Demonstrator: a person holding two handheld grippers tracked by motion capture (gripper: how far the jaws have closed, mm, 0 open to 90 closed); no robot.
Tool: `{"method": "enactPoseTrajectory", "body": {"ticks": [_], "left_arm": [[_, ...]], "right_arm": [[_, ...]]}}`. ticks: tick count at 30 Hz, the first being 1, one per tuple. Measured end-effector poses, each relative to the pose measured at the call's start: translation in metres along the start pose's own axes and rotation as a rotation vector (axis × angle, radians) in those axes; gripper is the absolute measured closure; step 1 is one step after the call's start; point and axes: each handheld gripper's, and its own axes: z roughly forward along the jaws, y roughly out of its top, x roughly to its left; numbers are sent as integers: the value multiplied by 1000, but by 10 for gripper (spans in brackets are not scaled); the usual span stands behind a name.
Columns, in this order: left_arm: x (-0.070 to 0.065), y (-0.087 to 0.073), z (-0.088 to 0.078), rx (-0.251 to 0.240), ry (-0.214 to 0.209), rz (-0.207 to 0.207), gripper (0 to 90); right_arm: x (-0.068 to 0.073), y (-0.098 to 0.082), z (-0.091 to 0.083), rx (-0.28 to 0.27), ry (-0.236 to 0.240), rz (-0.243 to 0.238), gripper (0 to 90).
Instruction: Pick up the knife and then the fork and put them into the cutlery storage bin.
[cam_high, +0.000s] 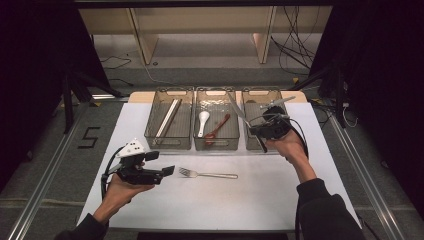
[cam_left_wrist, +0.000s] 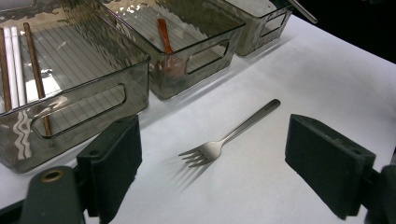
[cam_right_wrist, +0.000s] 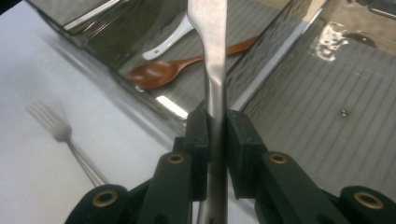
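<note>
Evidently cutlery is being sorted by kind into the three smoky see-through plastic bins at the far side of the white table: the left bin holds long pale and brown chopsticks, the middle one a white ceramic spoon and a reddish-brown wooden spoon. The right tongs are clamped narrow on a flat silver metal utensil, gripped near its neck so the piece stands steady, poised over the right bin at about one o'clock from the table's middle. Its blade-like shaft is smooth, dull grey and lightly reflective; which kind of utensil it is I cannot tell. The left tongs gape wide, hovering at eight o'clock and aimed at the silver four-tined metal fork lying flat between them on the table, likely the next pick.
</note>
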Motion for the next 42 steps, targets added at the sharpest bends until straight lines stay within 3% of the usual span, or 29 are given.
{"method": "enactPoseTrajectory", "body": {"ticks": [8,18,42], "left_arm": [[0,0,-1,-10,-1,-3,180],[0,0,0,-13,-3,-2,180],[-1,0,0,-9,-7,3,180]], "right_arm": [[-23,11,3,9,-53,67,805],[-42,19,9,17,-101,132,805],[-66,28,30,67,-173,248,803]]}}
